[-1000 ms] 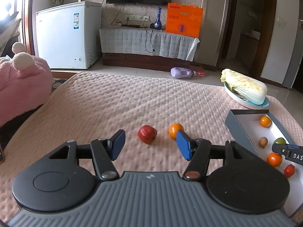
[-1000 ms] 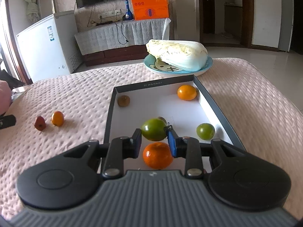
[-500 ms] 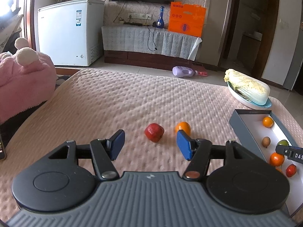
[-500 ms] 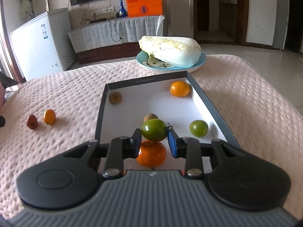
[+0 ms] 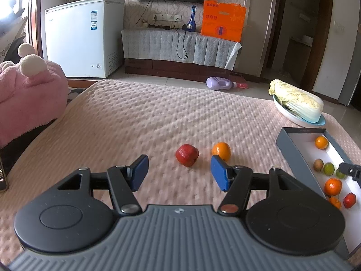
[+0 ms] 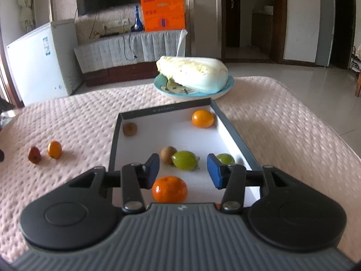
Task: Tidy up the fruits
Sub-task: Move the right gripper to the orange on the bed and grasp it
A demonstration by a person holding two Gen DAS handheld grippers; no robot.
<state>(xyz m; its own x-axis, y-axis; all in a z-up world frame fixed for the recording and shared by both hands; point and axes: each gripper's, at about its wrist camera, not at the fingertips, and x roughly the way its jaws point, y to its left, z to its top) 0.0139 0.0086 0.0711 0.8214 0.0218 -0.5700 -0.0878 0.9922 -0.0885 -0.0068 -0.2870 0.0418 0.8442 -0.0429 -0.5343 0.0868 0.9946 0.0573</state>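
Observation:
A red fruit [image 5: 187, 155] and a small orange [image 5: 221, 150] lie on the pink cloth just ahead of my open, empty left gripper [image 5: 179, 175]. They also show far left in the right wrist view, the red fruit [image 6: 34, 155] beside the orange [image 6: 54, 149]. My right gripper [image 6: 183, 171] is open over the grey box with a white floor [image 6: 180, 135]. A green fruit [image 6: 185, 160] lies in the box between and just beyond its fingers, next to a brown fruit [image 6: 168, 154], another green fruit [image 6: 225, 158], and an orange [image 6: 169, 189].
A blue plate with a cabbage [image 6: 194, 75] stands behind the box. Another orange [image 6: 202, 118] and a brown fruit [image 6: 130, 129] lie at the box's far end. A pink plush cushion [image 5: 29, 94] sits at the cloth's left edge.
My right gripper has opened and let go of the green fruit, which now lies in the box. My left gripper has come a little closer to the red fruit and orange.

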